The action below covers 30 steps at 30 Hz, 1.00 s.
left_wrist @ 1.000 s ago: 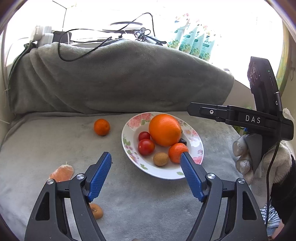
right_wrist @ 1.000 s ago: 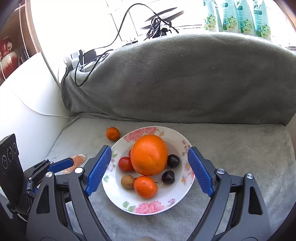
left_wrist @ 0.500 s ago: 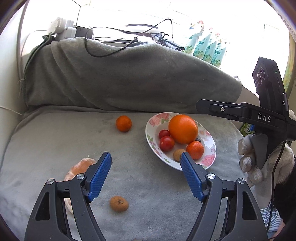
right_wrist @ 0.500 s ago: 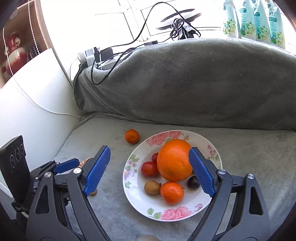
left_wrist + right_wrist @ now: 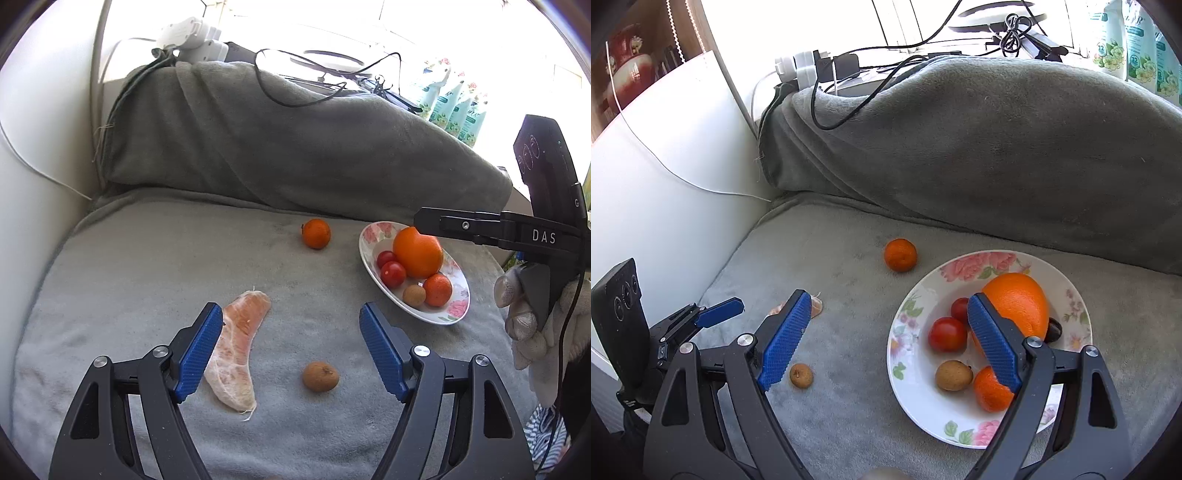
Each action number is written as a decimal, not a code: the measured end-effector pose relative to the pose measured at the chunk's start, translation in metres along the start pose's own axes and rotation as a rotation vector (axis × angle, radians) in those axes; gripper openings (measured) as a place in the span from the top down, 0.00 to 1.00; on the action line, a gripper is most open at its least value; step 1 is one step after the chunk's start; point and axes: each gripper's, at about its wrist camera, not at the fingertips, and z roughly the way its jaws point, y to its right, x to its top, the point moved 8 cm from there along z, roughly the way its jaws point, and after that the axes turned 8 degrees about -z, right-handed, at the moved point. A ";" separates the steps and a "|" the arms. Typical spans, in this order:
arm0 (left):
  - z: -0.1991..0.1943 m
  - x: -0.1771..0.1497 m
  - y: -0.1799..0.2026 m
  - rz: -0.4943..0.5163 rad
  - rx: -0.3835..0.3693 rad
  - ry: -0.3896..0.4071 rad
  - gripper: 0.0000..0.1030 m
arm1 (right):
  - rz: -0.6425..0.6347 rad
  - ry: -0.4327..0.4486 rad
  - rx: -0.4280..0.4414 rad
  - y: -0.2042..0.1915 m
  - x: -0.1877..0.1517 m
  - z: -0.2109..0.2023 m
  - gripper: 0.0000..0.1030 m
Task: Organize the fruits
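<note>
A floral plate [image 5: 458,314] [image 5: 912,373] on the grey blanket holds a big orange [image 5: 417,253] [image 5: 1021,302], two red tomatoes [image 5: 392,274] [image 5: 947,334], a small mandarin [image 5: 437,290] [image 5: 988,391], a brown longan [image 5: 414,295] [image 5: 953,376] and dark fruit [image 5: 1054,329]. Loose on the blanket lie a mandarin [image 5: 316,233] [image 5: 900,254], a peeled citrus segment [image 5: 240,341] [image 5: 815,306] and a brown longan [image 5: 320,376] [image 5: 801,375]. My left gripper [image 5: 291,352] is open and empty, above the loose longan and segment. My right gripper [image 5: 886,339] is open and empty, by the plate's left rim.
A grey blanket-covered hump [image 5: 295,147] [image 5: 979,140] rises behind the fruit. Cables and a power strip [image 5: 192,37] [image 5: 805,64] lie on the sill above it. A white wall [image 5: 665,166] bounds the left side. Green bottles [image 5: 454,107] stand at the back right.
Both grippers have swung left and pulled back. The plate has slid right in both views, and the segment and loose longan now sit between the left gripper's fingers. Both stay open.
</note>
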 end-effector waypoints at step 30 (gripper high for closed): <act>0.026 -0.031 -0.051 -0.148 -0.052 -0.141 0.36 | 0.177 -0.250 0.316 -0.087 -0.020 0.110 0.24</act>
